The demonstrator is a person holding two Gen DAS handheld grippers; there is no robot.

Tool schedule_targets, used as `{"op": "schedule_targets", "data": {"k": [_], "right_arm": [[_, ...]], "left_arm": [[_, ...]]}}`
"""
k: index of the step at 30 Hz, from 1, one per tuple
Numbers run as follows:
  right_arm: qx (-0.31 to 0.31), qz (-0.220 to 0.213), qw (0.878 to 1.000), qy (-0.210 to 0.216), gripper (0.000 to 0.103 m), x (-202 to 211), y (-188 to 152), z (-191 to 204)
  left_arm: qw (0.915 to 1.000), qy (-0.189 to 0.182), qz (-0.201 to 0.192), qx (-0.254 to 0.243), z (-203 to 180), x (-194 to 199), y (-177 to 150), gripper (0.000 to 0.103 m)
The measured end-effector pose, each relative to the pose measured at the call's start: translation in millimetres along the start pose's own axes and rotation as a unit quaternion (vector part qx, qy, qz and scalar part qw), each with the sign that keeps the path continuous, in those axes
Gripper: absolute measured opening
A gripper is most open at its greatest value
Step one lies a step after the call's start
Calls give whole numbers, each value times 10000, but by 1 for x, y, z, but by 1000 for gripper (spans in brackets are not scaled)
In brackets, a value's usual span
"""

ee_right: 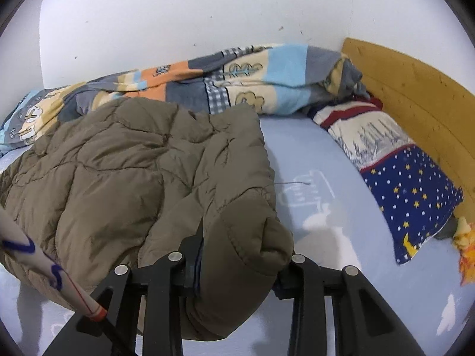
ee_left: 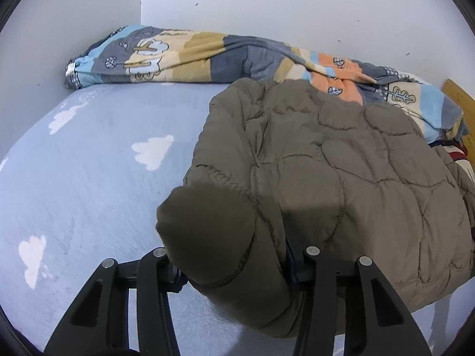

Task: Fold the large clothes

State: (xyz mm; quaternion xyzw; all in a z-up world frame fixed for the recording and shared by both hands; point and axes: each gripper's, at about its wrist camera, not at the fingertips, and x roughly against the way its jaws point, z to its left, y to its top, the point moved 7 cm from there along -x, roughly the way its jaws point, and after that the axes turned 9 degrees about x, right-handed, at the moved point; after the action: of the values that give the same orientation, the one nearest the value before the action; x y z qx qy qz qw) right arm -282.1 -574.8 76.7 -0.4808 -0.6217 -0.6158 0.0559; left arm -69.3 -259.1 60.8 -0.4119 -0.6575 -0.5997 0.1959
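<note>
On the bed, pale blue sheet with white cloud prints, lies a large olive-brown quilted jacket. It spreads over the middle of the mattress, far edge just touching the patterned duvet bunched along the white wall.

Left wrist view: left gripper has a thick padded fold of the jacket between its fingers. Both pads press into the fabric, pinching the near edge; the gripped part bulges up and forward over the fingers. Bare sheet to the left of the jacket. Rest of the garment trails away toward the duvet, near corner raised off the sheet with shadow beneath.

Right wrist view: right gripper likewise pinches a bulky fold of the same jacket, fingers closed hard on it, fabric mounding between them and hanging below. Jacket body extends to the upper left; bare sheet to its right.

Further right, a pillow in dark blue with stars and a white printed panel rests against a wooden headboard. Something orange-yellow sits at the pillow's near end; what it is cannot be told. At lower left of this view a pale rod with blue and red markings crosses in front of the jacket.
</note>
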Motion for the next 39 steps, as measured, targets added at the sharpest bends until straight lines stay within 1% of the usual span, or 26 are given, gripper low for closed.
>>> {"op": "schedule_targets", "data": {"k": [7,15,19,23,28,32,36,39], "right_arm": [[28,-104,9999,82,36,24,5,0],[35,-293,9994,158,36,69,3,-5],[-38,-349,9991,220,36,94,-6,-9],[-183,-264,9991,292,36,110,-26,-14],[-273,-223,9987,363,36,128,-46,-22],[-381,-141,9981,462,36,134,-58,-27],[-416,-13,9978,511,36,132,-67,-29],[-424,179,9976,507,36,123,-74,-29]], "left_arm": [[9999,-124,-35,-21,-1,27,2,47],[9992,-337,-172,120,3,77,-5,47],[9985,-432,-155,283,10,102,-20,47],[9988,-396,-140,266,15,119,-43,47],[9983,-418,-64,395,25,131,-62,47],[9983,-359,-41,466,29,134,-74,47],[9984,-270,14,493,30,129,-78,47],[9983,-217,88,535,31,124,-81,48]]}}
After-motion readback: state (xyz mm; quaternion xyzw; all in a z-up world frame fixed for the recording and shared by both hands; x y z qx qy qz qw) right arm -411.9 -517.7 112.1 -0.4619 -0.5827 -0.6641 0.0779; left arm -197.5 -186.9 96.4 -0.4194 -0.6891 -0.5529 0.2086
